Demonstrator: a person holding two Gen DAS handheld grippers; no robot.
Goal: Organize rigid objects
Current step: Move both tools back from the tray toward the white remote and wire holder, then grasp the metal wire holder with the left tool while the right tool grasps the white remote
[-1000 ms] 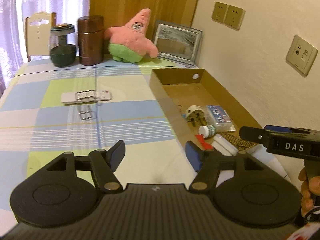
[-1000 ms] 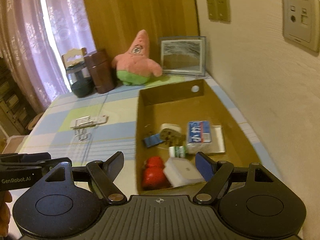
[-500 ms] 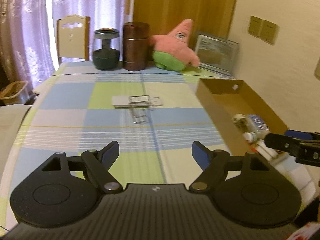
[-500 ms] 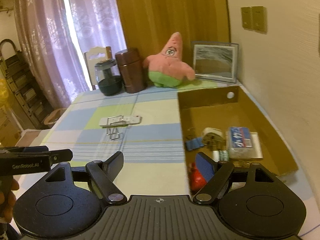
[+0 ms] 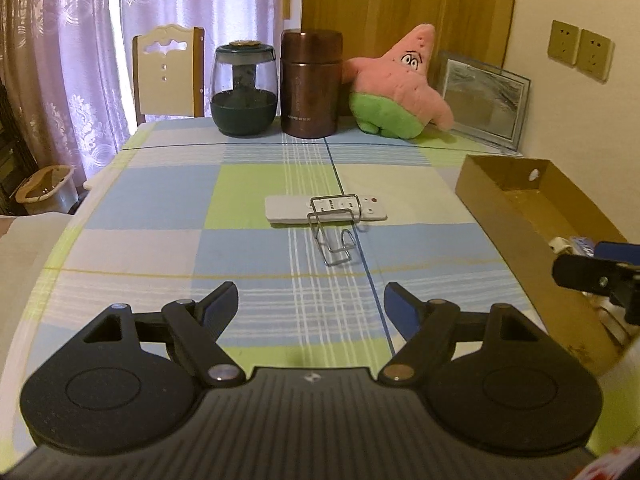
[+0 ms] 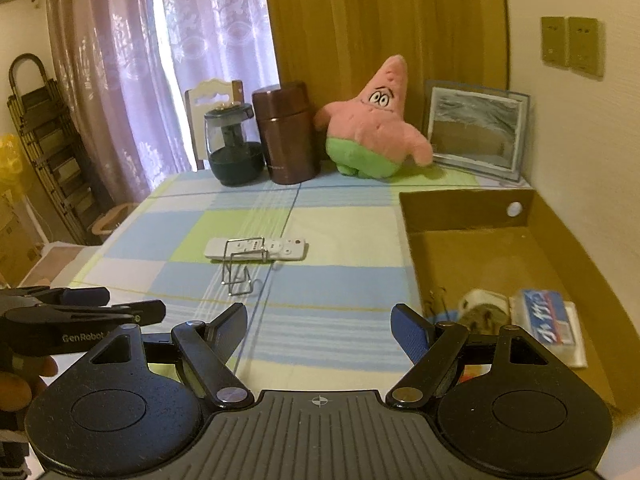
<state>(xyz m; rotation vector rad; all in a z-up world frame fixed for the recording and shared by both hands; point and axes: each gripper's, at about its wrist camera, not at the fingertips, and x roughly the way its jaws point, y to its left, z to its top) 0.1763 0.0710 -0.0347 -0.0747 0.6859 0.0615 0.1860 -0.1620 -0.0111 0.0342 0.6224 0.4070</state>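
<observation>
A white remote control [image 5: 326, 209] lies on the checked tablecloth, with a bent wire clip [image 5: 335, 236] resting against its near side; both also show in the right wrist view, the remote [image 6: 256, 248] and the clip [image 6: 240, 270]. A brown cardboard box [image 5: 520, 216] stands at the right, holding a plug [image 6: 482, 308], a blue-and-white packet [image 6: 548, 320] and other small items. My left gripper [image 5: 310, 304] is open and empty, above the near table, short of the clip. My right gripper [image 6: 318, 320] is open and empty, near the box's left wall.
At the table's far edge stand a dark glass jar [image 5: 244, 92], a brown canister [image 5: 311, 88], a pink star plush [image 5: 396, 88] and a picture frame [image 5: 484, 100]. A chair [image 5: 168, 76] is behind. A wall runs along the right.
Both grippers have pulled back and swung left, away from the box, and face the remote and clip. Both stay open and empty.
</observation>
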